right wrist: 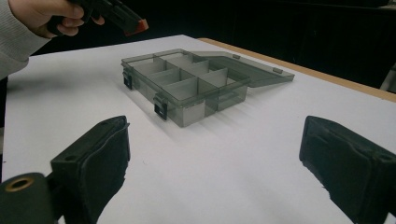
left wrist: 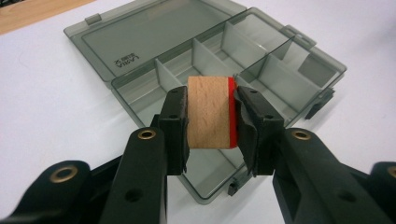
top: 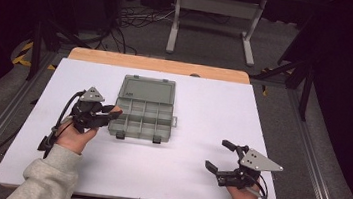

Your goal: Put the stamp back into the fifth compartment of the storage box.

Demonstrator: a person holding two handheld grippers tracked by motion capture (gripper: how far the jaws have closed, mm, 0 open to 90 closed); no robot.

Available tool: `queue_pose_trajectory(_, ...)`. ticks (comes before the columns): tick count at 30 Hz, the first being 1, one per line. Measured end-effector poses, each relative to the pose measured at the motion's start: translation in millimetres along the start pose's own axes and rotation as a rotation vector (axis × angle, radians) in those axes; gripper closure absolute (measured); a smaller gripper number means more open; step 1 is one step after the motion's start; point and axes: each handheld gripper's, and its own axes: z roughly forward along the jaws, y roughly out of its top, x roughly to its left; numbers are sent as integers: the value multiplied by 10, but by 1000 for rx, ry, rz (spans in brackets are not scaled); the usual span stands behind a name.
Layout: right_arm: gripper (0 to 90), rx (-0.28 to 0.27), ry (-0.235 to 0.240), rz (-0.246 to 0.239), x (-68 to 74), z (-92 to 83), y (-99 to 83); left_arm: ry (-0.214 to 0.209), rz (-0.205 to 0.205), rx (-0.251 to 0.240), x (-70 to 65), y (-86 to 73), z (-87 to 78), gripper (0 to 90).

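Note:
A grey see-through compartment box (top: 143, 118) lies open in the middle of the white table, its lid (top: 146, 89) folded flat toward the far side. My left gripper (top: 114, 113) hovers at the box's left edge, shut on a round wooden piece with a red face (left wrist: 211, 112). In the left gripper view the piece hangs above the box's near-left compartments (left wrist: 154, 91). My right gripper (top: 219, 156) rests open near the table's front right, well apart from the box (right wrist: 187, 88), nothing between its jaws. The red edge of the piece (right wrist: 141, 24) shows at top left in the right gripper view.
The white board (top: 185, 181) covers a wooden table whose far edge (top: 158, 64) shows. The box's latches (top: 120, 135) face the person. Beyond the table stand a white metal frame (top: 214, 13) and cables on a dark floor.

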Motion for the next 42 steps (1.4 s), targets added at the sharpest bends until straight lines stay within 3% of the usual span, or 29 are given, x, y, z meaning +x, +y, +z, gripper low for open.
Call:
queue_pose_trajectory(11,93,1,0,0,-1,0,-1,14,-25,10,57,-37,51,656)
queue_pose_trajectory(29,93,4,2,1,4,4,-2,-12,-59,75,120,-99,251,656)
queue_pose_trajectory(34,93,3,2,-3,3,5,-2,-22,-103,96,115,-110,298,655)
queue_pose_trajectory(42,93,4,2,0,4,4,-2,-29,-112,112,121,-124,334,655)
